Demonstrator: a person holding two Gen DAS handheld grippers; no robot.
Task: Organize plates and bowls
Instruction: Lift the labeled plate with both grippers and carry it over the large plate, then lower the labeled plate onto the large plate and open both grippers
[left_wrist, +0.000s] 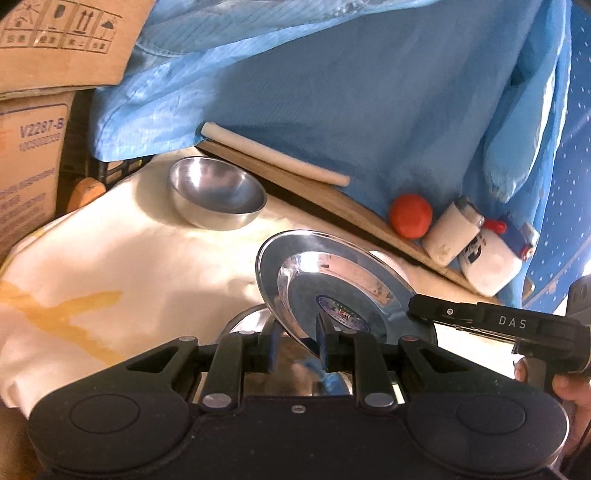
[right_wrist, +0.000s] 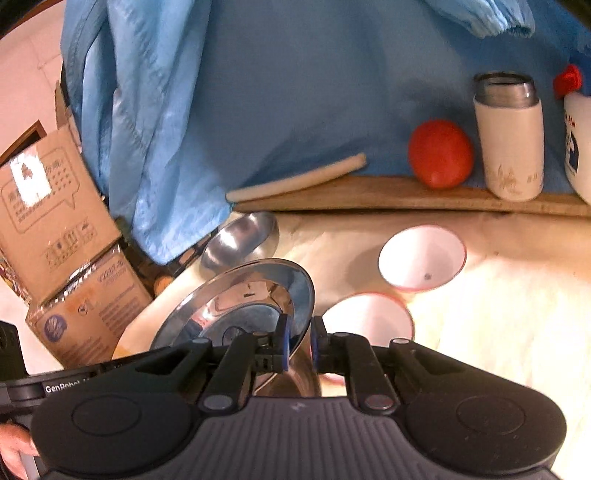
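A shiny steel plate (left_wrist: 332, 284) with a round sticker in its middle is held tilted above the cream cloth. My left gripper (left_wrist: 297, 347) has its blue pads around the plate's near rim, with a gap showing on the left pad. My right gripper (right_wrist: 297, 341) straddles the opposite rim of the same plate (right_wrist: 236, 295), its fingers close on either side of the rim. A steel bowl (left_wrist: 218, 192) sits on the cloth beyond, also in the right wrist view (right_wrist: 240, 240). Two white bowls with pink rims (right_wrist: 423, 258) (right_wrist: 369, 317) stand right of the plate. Another steel dish (left_wrist: 247, 321) lies partly hidden under the plate.
A wooden board (right_wrist: 369, 192) at the back carries a white stick (right_wrist: 295, 177), a red tomato (right_wrist: 441, 153), a white tumbler (right_wrist: 511, 136) and a white bottle with a red cap (right_wrist: 576, 129). Blue cloth (right_wrist: 295, 74) hangs behind. Cardboard boxes (right_wrist: 55, 221) stand at the left.
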